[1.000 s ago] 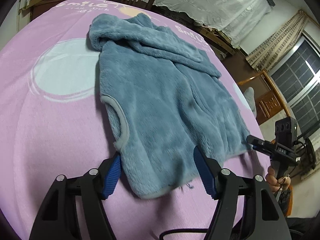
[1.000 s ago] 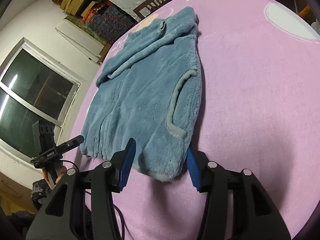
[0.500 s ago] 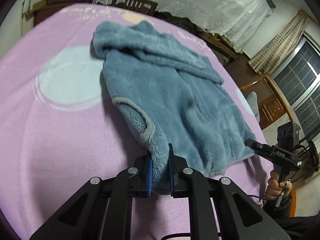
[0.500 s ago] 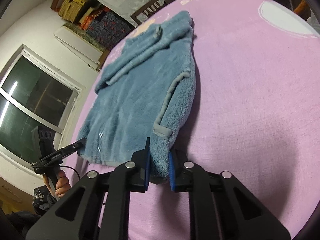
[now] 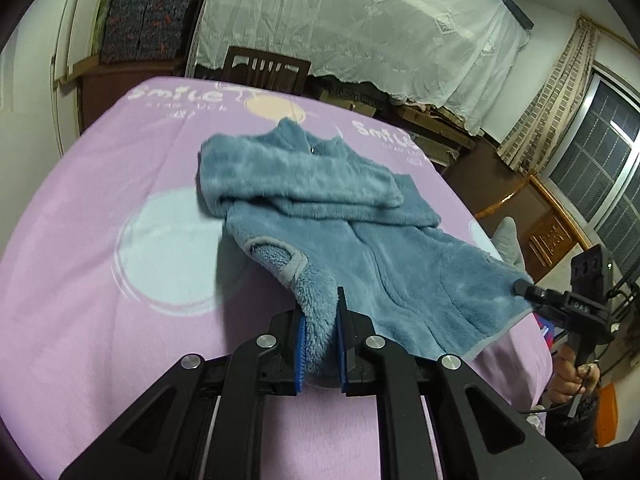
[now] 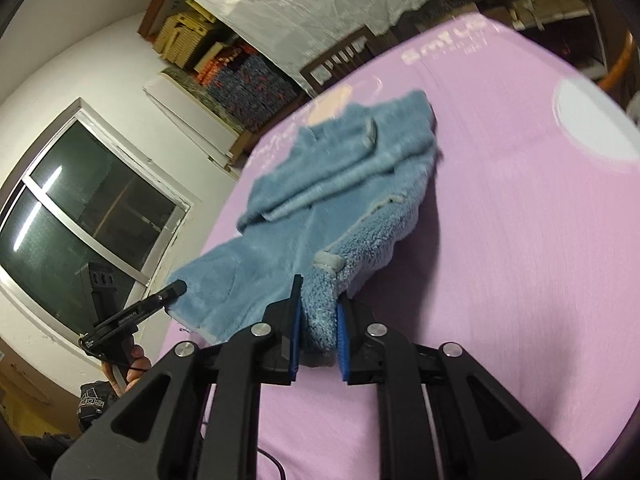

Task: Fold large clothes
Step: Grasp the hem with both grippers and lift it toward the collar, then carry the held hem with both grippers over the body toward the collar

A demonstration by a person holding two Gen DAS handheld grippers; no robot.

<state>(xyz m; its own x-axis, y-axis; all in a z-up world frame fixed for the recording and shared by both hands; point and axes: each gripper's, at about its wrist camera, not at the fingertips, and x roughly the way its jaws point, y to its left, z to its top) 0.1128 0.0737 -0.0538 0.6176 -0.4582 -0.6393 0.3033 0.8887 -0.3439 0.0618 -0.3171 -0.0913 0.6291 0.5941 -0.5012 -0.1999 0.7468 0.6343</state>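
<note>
A blue fleece jacket (image 5: 320, 208) lies on a pink blanket (image 5: 100, 280), collar at the far end and sleeves folded across the chest. My left gripper (image 5: 319, 320) is shut on one bottom hem corner, which bunches between the blue pads. At the right edge of the left wrist view, my right gripper (image 5: 524, 288) pinches the other hem corner. In the right wrist view the right gripper (image 6: 318, 320) is shut on its corner of the jacket (image 6: 328, 184), and the left gripper (image 6: 176, 288) grips the far corner. The hem hangs lifted between them above the blanket (image 6: 500, 240).
A dark wooden chair (image 5: 266, 66) stands behind the far edge. A white lace cloth (image 5: 360, 20) hangs beyond it. Windows (image 5: 600, 152) (image 6: 80, 200) flank the room, and stacked boxes (image 6: 240, 76) fill a shelf. A person's hand (image 5: 568, 376) holds the right gripper's handle.
Both grippers shut on the hem corners, then rose. The lower part of the jacket has lifted off the blanket and now sags between them.
</note>
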